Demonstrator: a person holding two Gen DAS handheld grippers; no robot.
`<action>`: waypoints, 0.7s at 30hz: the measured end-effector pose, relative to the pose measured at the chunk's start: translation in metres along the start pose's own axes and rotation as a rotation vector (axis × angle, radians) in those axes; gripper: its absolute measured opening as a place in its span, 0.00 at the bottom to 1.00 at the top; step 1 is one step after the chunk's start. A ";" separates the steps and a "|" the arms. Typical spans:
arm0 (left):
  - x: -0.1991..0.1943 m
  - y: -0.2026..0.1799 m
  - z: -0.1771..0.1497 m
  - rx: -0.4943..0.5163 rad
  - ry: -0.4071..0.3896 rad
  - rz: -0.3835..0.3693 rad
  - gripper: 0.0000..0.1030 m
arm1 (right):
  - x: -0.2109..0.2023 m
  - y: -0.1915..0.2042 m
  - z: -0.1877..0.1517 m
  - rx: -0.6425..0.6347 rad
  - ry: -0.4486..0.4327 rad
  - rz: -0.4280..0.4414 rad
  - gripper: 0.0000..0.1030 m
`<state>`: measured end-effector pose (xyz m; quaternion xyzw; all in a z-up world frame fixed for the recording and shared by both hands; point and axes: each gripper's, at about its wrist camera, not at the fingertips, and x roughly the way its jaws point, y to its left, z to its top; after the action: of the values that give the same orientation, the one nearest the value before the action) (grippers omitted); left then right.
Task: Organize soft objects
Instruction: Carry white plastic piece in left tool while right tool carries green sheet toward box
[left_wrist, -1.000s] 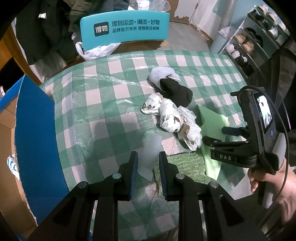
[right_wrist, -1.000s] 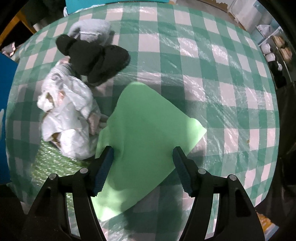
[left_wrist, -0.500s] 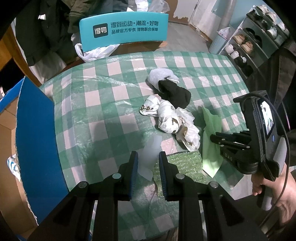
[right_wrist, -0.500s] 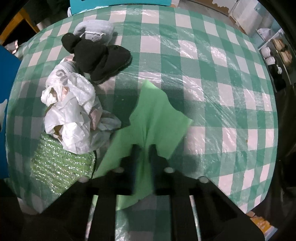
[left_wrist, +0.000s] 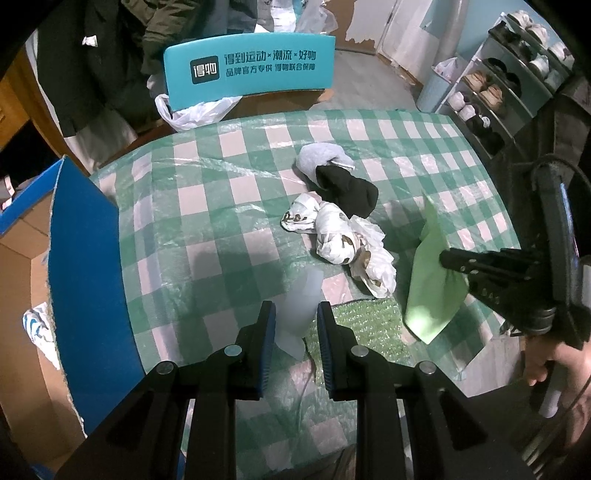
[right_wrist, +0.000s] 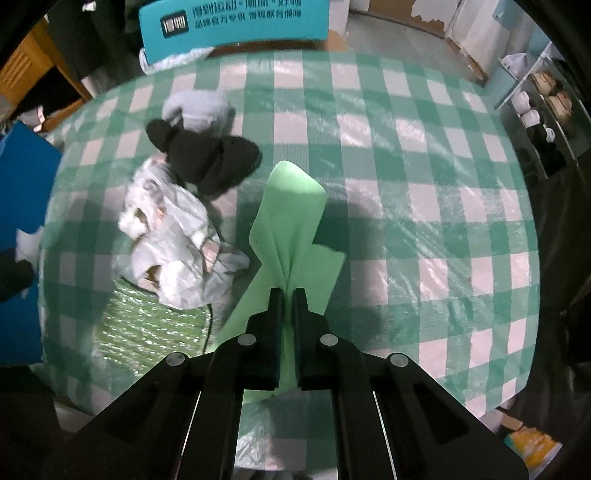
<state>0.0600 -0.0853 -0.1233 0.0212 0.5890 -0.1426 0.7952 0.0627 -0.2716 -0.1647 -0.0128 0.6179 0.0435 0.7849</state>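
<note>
Right hand-held gripper (right_wrist: 285, 295) is clamped on a pale green foam sheet (right_wrist: 291, 218), its jaws having just been closing with the sheet pinched between them; the sheet hangs creased, one end raised off the worktop (right_wrist: 424, 206). Seen from the left wrist, the same sheet (left_wrist: 432, 284) droops from the right hand-held gripper (left_wrist: 445, 258), which a hand (left_wrist: 561, 365) holds by the grip. Left hand-held gripper (left_wrist: 295, 321) is closed on a translucent white foam piece (left_wrist: 299, 306) that stands between its blue pads.

On the green-and-white checked worktop, under a clear plastic cover, lie a crumpled white plastic bag (right_wrist: 173, 240), a black sock (right_wrist: 207, 158) partly over a grey soft bundle (right_wrist: 199, 107), and a green bubble-wrap sheet (right_wrist: 151, 328) just beside the white bag.

Beyond the far edge stands a teal chair back (left_wrist: 251, 70) printed in white Chinese characters, reading roughly "得物" in a dark square logo and "得到运动×潮流×好物" beside it; a smaller line beneath is harder to read. A blue cardboard flap (left_wrist: 85, 280) stands at the left edge, and a shoe rack (left_wrist: 502, 85) sits at the far right.
</note>
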 end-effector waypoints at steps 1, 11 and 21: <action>-0.002 0.000 0.000 -0.001 -0.003 0.000 0.22 | -0.004 0.000 0.000 0.001 -0.008 0.002 0.04; -0.023 0.004 -0.003 -0.008 -0.040 0.020 0.22 | -0.048 0.004 0.005 -0.028 -0.104 0.034 0.04; -0.047 0.015 -0.006 -0.022 -0.081 0.046 0.22 | -0.072 0.036 0.016 -0.090 -0.178 0.064 0.04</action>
<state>0.0457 -0.0605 -0.0826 0.0205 0.5570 -0.1185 0.8218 0.0583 -0.2380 -0.0899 -0.0242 0.5431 0.0973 0.8337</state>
